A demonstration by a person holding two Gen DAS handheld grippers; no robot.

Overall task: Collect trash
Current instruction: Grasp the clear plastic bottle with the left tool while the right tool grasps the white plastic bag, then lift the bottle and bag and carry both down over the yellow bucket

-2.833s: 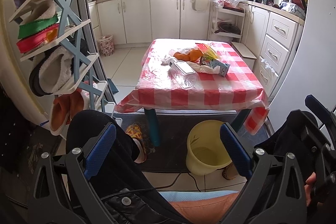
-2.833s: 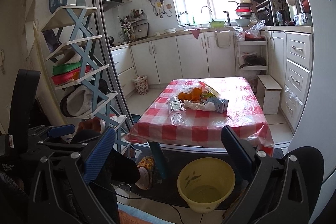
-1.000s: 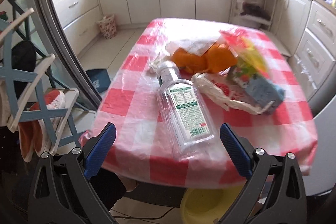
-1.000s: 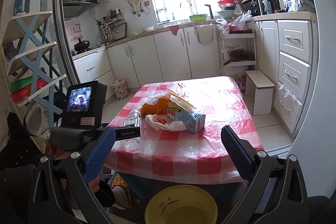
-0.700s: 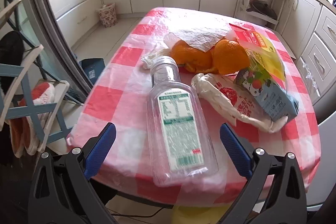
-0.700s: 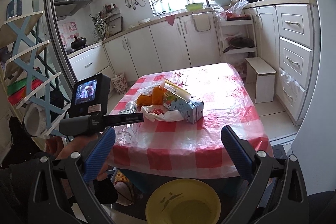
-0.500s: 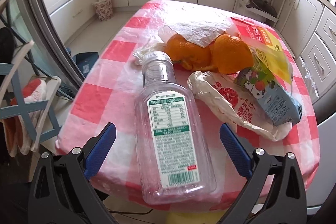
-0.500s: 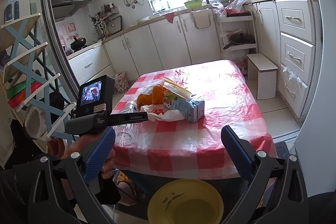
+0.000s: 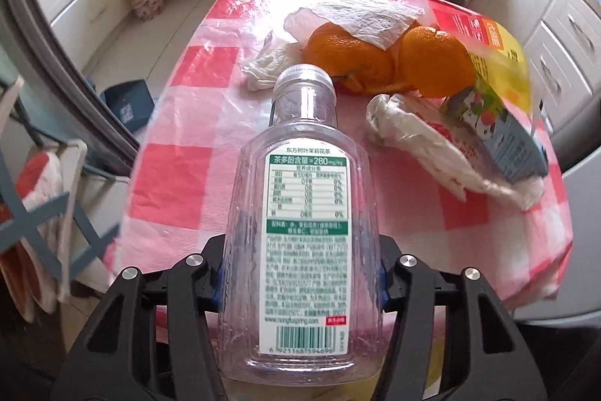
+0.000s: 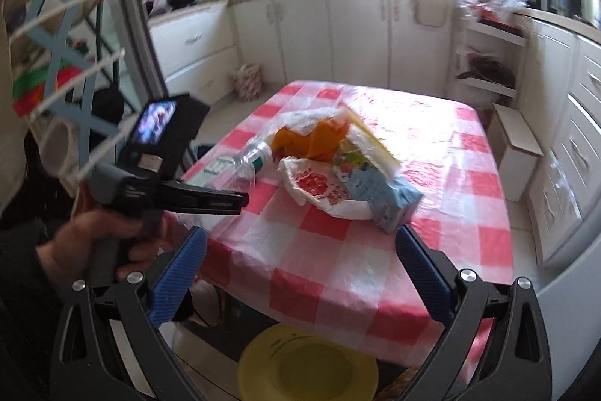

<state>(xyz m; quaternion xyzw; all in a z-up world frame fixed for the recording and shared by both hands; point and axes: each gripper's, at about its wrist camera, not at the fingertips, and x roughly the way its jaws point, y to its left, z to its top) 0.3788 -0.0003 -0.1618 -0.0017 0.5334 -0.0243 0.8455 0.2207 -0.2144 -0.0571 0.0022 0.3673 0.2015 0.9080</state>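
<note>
Trash lies heaped on the checked desk [image 9: 180, 175]: a clear plastic bottle [image 9: 304, 232] on its side near the front edge, orange peel [image 9: 390, 62] under a white tissue [image 9: 360, 17] behind its cap, a crumpled white wrapper [image 9: 432, 153] to the right, and a blue drink carton [image 9: 499, 138] leaning against a yellow and red packet [image 9: 499, 51].

In the left wrist view the left gripper [image 9: 300, 273] has its fingers on either side of the bottle's lower body. They have just been closing, and the blue pads now sit against the bottle's flanks, clenched on it. The bottle's label faces up and its cap points away towards the peel.

In the right wrist view the right gripper [image 10: 296, 262] hangs above the desk's near edge with its fingers [image 10: 176, 273] spread wide and nothing between them. To its left, a hand [image 10: 97, 235] holds the handle of the left gripper, which reaches out to the bottle [image 10: 240, 164]. The wrapper [image 10: 319, 190] and carton [image 10: 379, 194] lie ahead of the right gripper, apart from it. A yellow bucket [image 10: 308, 363] stands on the floor below the desk's front edge. This view is blurred.
</note>
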